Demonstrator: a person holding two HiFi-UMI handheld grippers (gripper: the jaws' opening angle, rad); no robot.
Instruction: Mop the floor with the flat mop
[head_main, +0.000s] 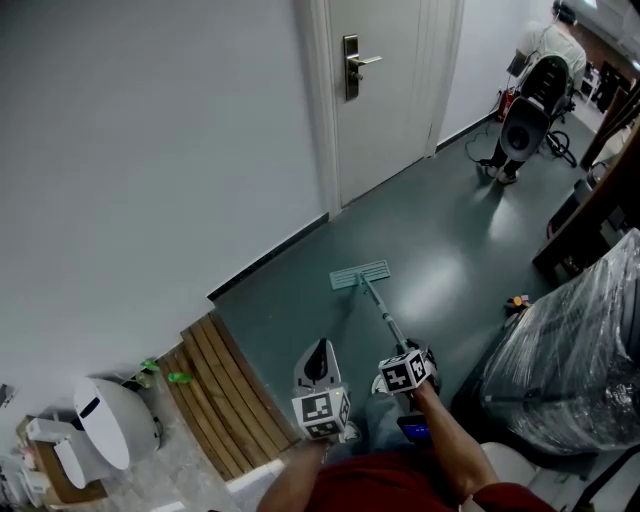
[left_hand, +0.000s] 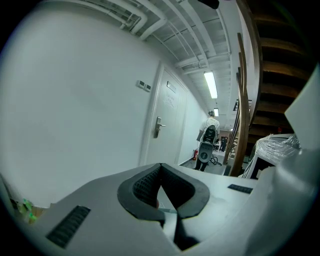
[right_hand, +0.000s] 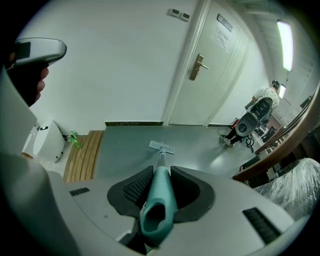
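Flat mop (head_main: 383, 313) leans at a slant on the grey floor (head_main: 440, 220). Its pale green head (head_main: 360, 274) lies flat on the floor in front of the person, well apart from the white door (head_main: 385, 90). The teal handle (right_hand: 161, 197) runs back from the head up into the right gripper (head_main: 408, 356). In the right gripper view, the fingers (right_hand: 131, 189) are clamped on the handle's top end, one dark pad on each side. The left gripper (head_main: 320, 348) hangs just beside the right one, off the mop. Its fingers (left_hand: 140, 186) are pressed together at the tips with nothing between them. Left of the grippers, a strip of wooden slats (head_main: 225, 395) lies along the floor's edge, with a white rounded container (head_main: 105, 425) beyond it. At the right sits a plastic-wrapped bundle (head_main: 585, 350). Far down the room a person (head_main: 550, 45) stands by a machine (head_main: 525, 115).
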